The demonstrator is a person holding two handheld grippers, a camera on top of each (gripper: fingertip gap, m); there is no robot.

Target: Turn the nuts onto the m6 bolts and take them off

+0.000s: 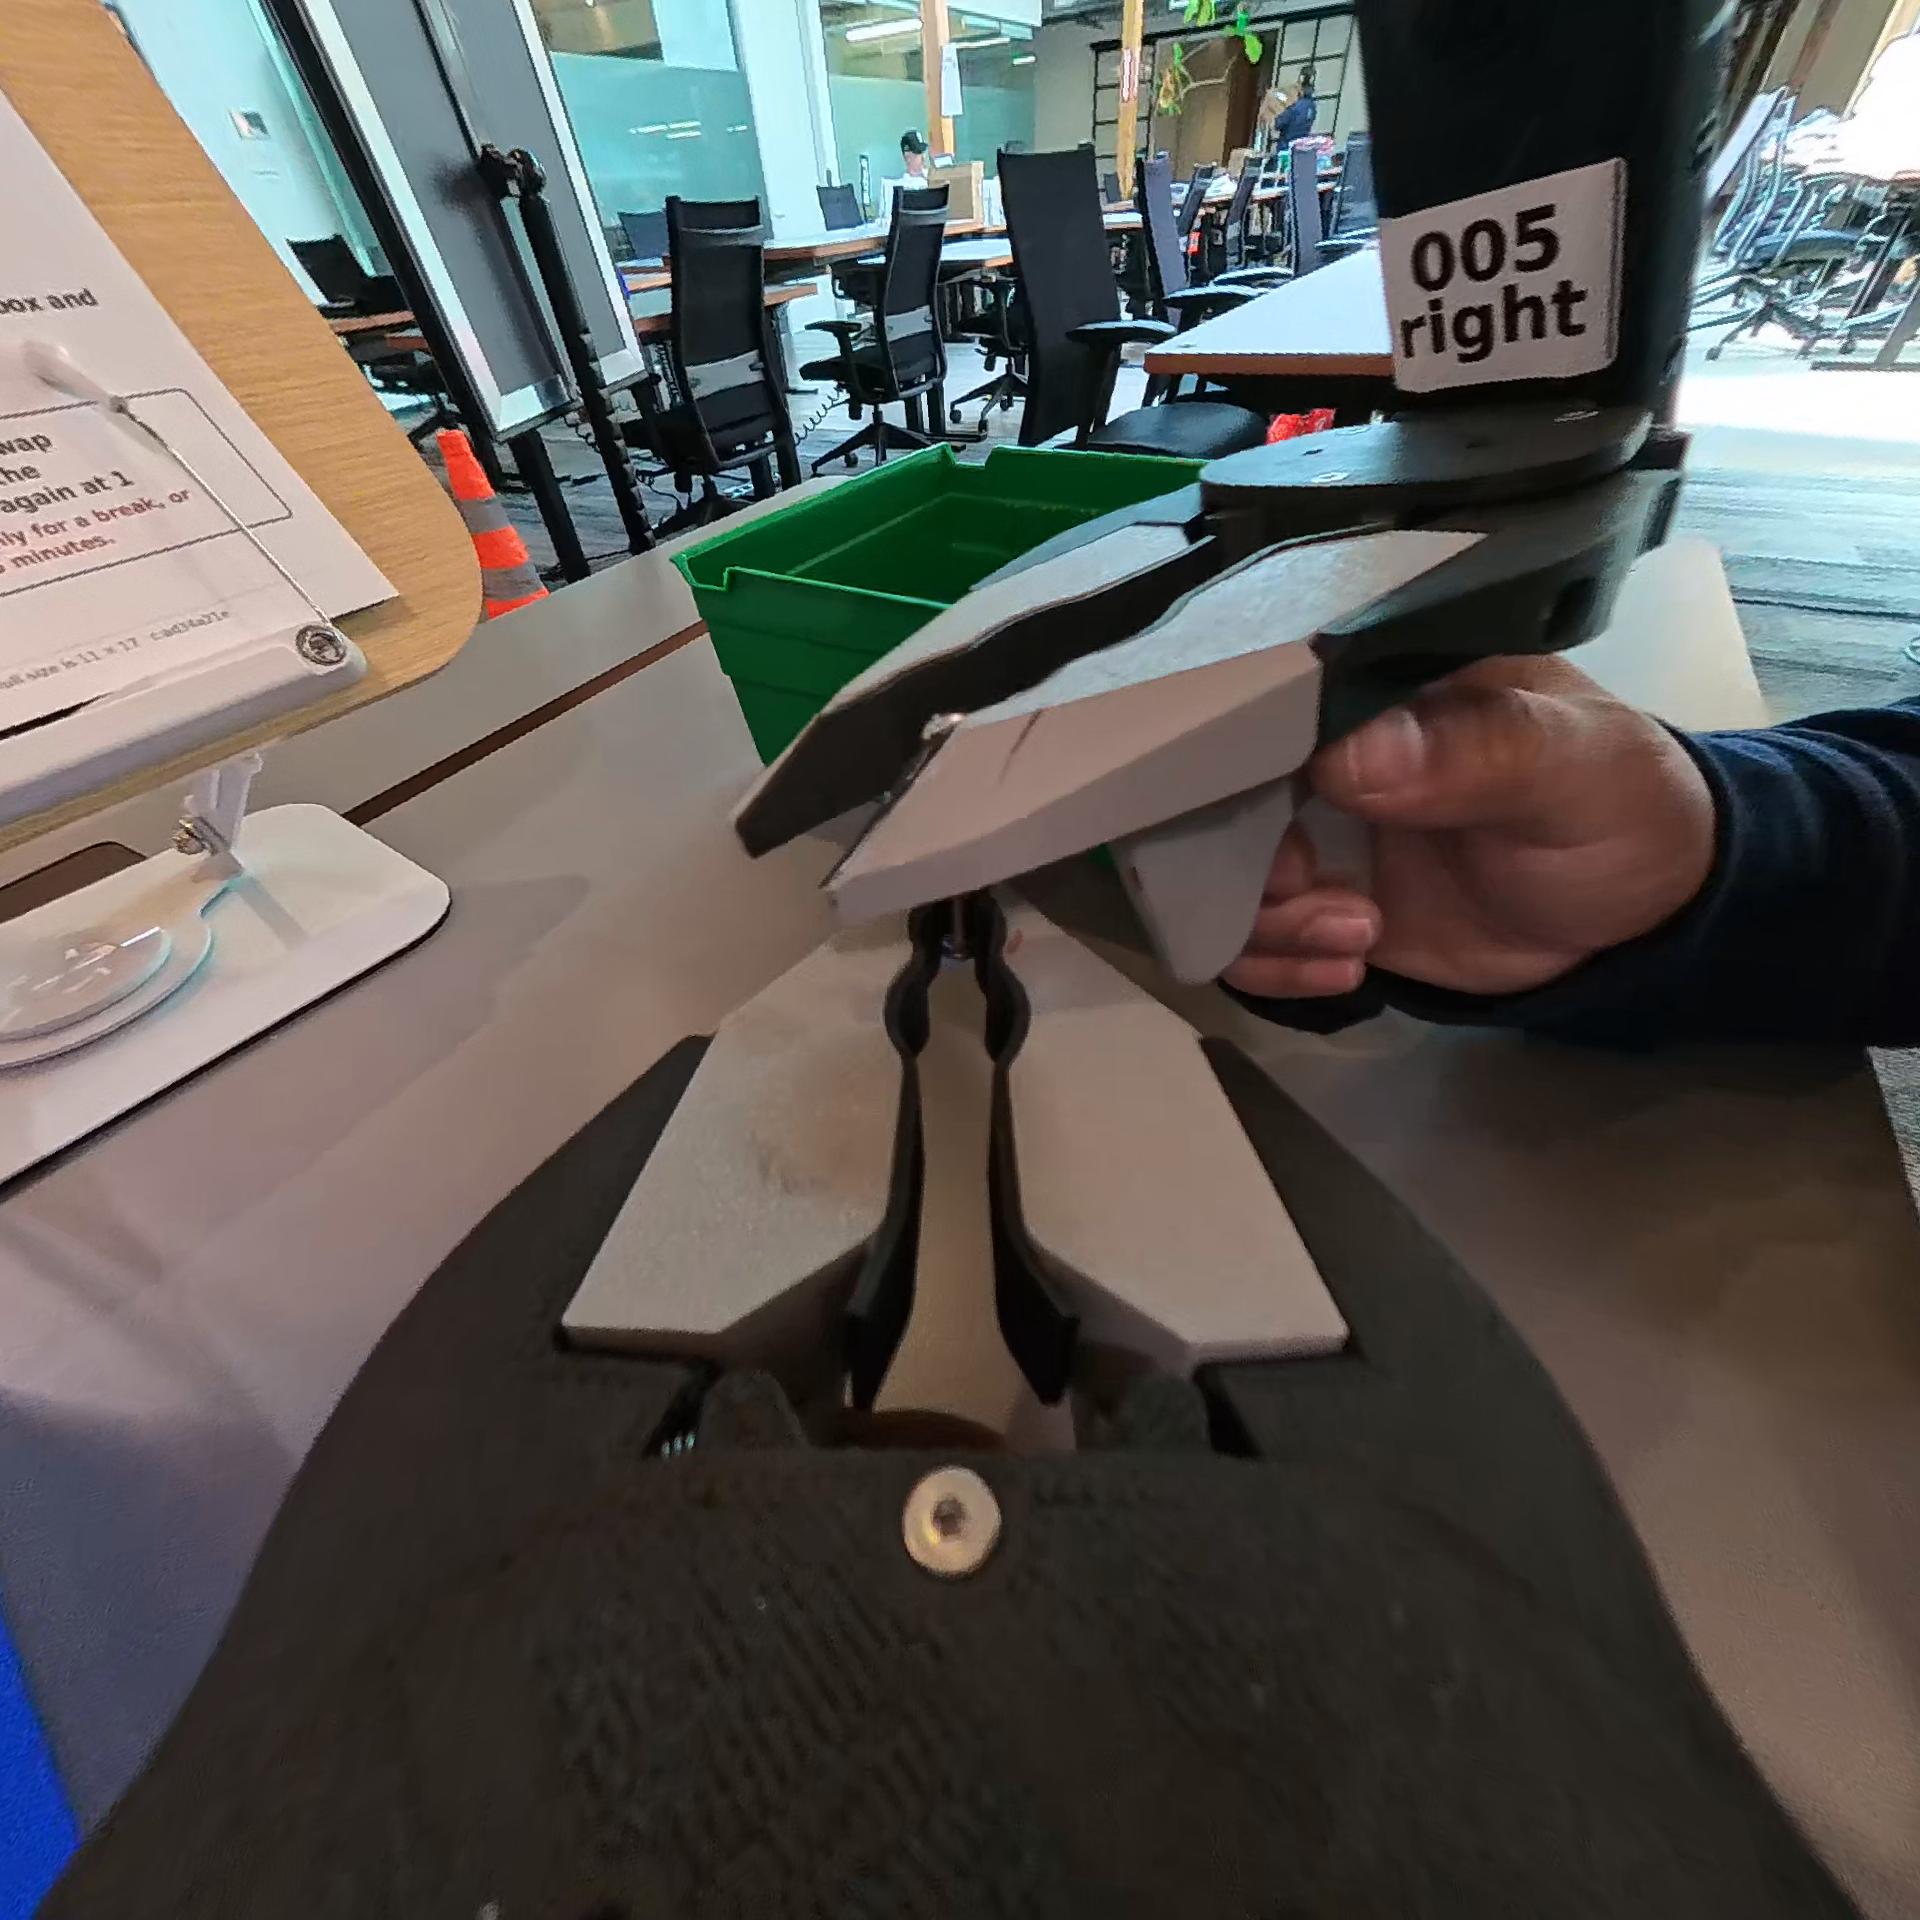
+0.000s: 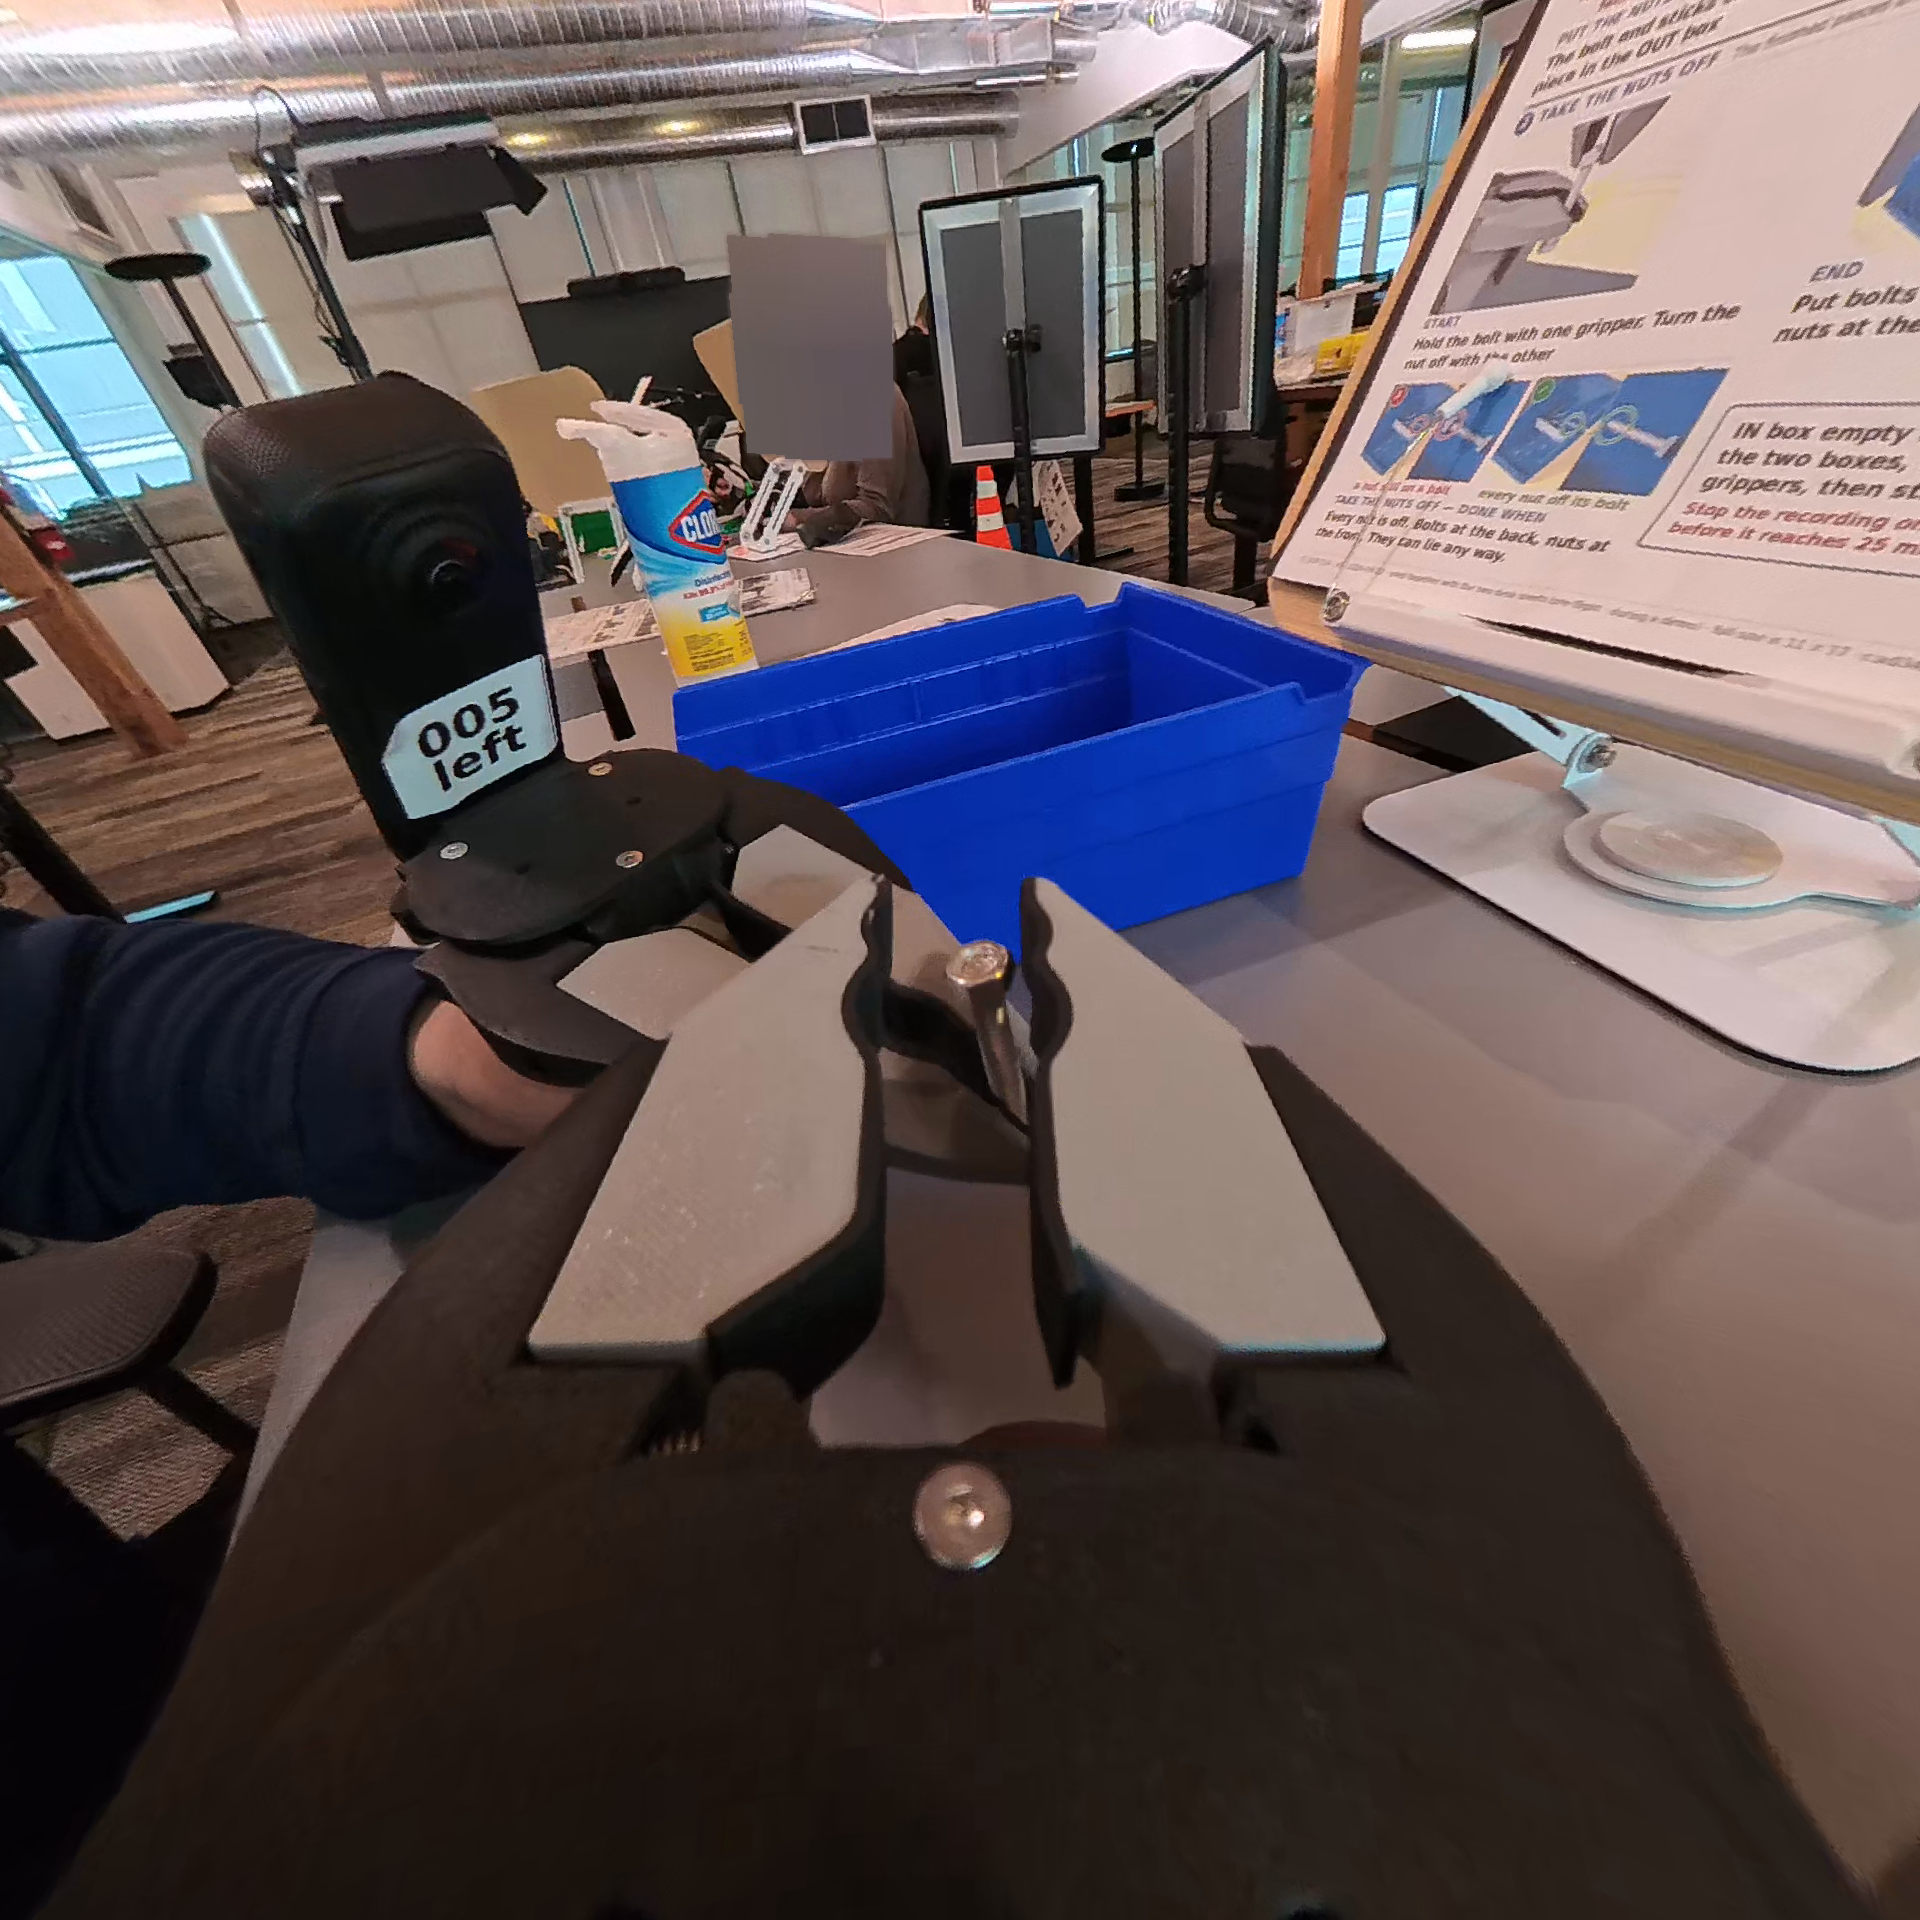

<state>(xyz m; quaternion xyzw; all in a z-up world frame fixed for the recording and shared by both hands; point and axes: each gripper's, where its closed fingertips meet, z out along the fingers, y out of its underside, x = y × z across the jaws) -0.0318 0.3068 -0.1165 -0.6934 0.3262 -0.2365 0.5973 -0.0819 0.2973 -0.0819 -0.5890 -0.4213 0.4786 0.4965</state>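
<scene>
My left gripper [image 1: 956, 938] is shut on the lower end of a silver hex-head bolt [image 2: 987, 1023] and holds it upright above the grey table [image 1: 582, 935]. My right gripper [image 2: 954, 909] reaches over it from the right. Its jaws stand on either side of the bolt's upper part, with the bolt against the right finger [image 2: 1132, 1122] and a gap on the left side. In the left wrist view the right gripper [image 1: 800, 852] crosses above my left fingertips, with the bolt head [image 1: 940, 724] showing between its fingers. I see no nut.
A green bin [image 1: 831, 623] stands behind the grippers in the left wrist view. A blue bin [image 2: 1039, 821] stands behind them in the right wrist view. An instruction board on a white stand [image 2: 1610, 416] is beside the blue bin. A wipes canister [image 2: 675, 561] stands farther back. Tip to tip, the grippers are about 5 cm apart.
</scene>
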